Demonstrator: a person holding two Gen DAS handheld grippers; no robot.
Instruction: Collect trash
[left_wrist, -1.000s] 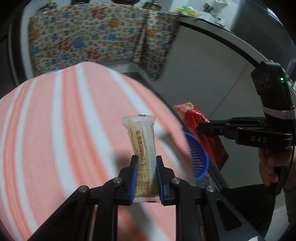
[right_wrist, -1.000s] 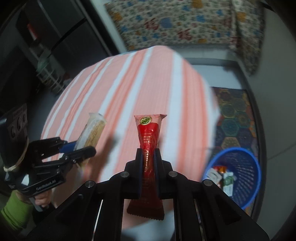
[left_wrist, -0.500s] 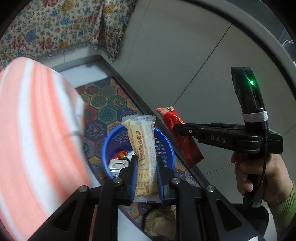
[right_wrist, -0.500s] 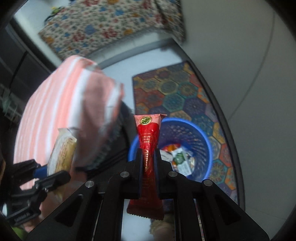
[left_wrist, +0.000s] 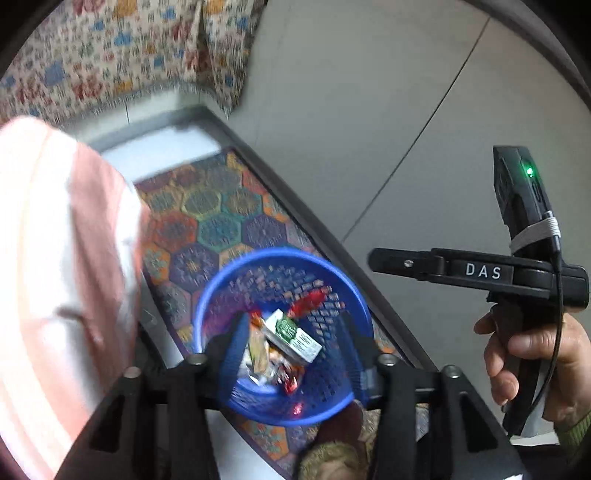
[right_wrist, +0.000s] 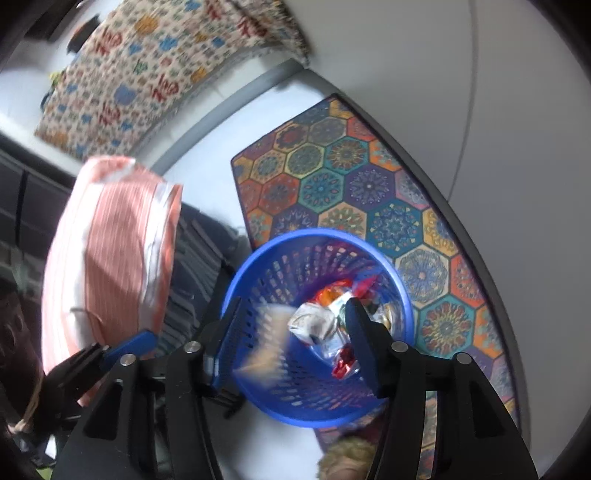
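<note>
A blue plastic basket (left_wrist: 207, 306) stands on the floor and holds several snack wrappers; it also shows in the right wrist view (right_wrist: 404, 295). My left gripper (left_wrist: 291, 343) is open and empty right above the basket. My right gripper (right_wrist: 291, 332) is open and empty above it too, and shows from the side in the left wrist view (left_wrist: 373, 258). A red wrapper (left_wrist: 308, 301) lies inside against the far wall. A pale yellow wrapper (right_wrist: 267, 345) is a blur inside the basket below my left gripper's blue finger (right_wrist: 129, 345).
The table with the orange and white striped cloth (left_wrist: 55, 277) stands to the left of the basket, also in the right wrist view (right_wrist: 110, 258). A colourful hexagon mat (right_wrist: 351, 184) lies under the basket. A grey wall (left_wrist: 369, 110) is to the right.
Both grippers have moved over the basket and opened. The yellow wrapper has left the left gripper and the red wrapper has left the right gripper; both now show in the basket.
</note>
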